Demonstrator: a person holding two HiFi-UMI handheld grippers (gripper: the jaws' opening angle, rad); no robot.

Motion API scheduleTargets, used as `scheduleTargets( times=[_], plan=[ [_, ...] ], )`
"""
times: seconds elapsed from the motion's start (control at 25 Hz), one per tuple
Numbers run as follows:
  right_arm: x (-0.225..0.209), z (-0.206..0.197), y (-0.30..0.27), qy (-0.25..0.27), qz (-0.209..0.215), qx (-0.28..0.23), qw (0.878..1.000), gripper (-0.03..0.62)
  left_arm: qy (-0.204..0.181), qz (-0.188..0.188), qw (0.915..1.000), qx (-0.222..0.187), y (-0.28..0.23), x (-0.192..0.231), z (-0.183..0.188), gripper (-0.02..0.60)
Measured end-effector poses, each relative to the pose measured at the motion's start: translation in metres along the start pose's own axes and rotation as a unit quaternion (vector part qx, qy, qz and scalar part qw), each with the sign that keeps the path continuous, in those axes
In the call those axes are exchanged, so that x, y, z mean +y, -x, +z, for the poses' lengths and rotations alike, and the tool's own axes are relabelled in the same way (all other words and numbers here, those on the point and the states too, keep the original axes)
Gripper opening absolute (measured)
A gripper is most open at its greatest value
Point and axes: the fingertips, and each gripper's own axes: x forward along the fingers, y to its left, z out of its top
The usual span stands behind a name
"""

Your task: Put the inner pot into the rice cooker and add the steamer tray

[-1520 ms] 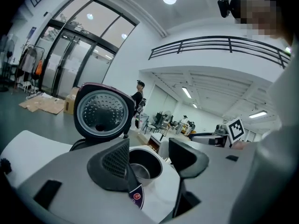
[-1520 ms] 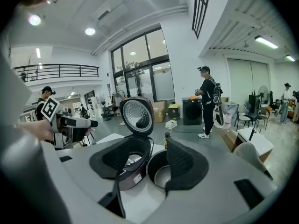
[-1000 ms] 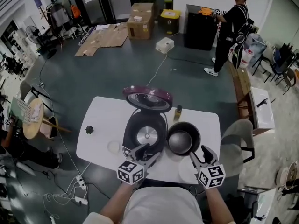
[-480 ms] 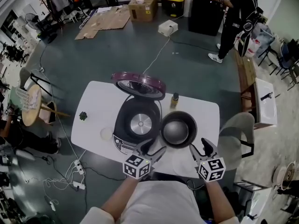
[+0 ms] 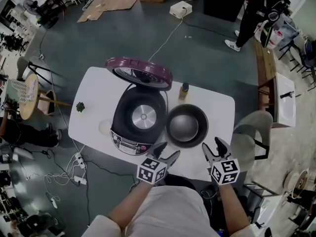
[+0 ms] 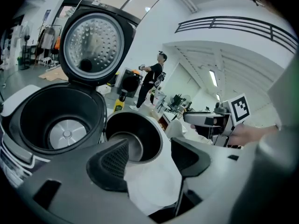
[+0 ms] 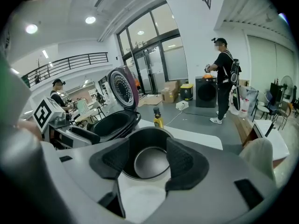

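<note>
Since the earlier frame both grippers had sunk toward the near edge of the bench (image 5: 217, 107), and the left gripper's (image 5: 167, 152) jaws had just been opening. They stood well apart with nothing between them. The right gripper's (image 5: 213, 145) jaws were likewise apart and empty, framing the pot without touching it. The cooker (image 5: 140, 116) sat with its lid (image 5: 140, 72) raised and its well bare. The pot (image 5: 186, 126) was still on the bench, just to the cooker's right.

The raised lid looked likely to be struck if the pot were carried in high from behind. The pot's smooth, thin wall could slip or tip under a one-sided pinch, and it could catch the cooker's side on lifting. The bottle (image 5: 184, 91) just behind the pot could be toppled.

Whether pot and cooker touched was unclear. The steamer tray could not be picked out. A pale round piece (image 7: 140, 195) lay before the pot and a pale disc (image 5: 104, 127) left of the cooker, and either might have been it.
</note>
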Motion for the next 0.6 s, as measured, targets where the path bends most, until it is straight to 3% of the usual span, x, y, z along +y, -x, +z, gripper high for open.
scheduleTargets(
  times=[0.36,0.6],
  plan=[
    [-0.026,-0.029,-0.038,0.008,0.001,0.039,0.999,0.262,0.076,0.076,0.9935,0.037,-0.038,0.036,-0.035,0.313],
    [-0.045,-0.057,-0.073,0.016,0.001,0.071,0.997,0.262,0.105,0.113,0.9871,0.042,-0.063,0.049,-0.051,0.316]
  ],
)
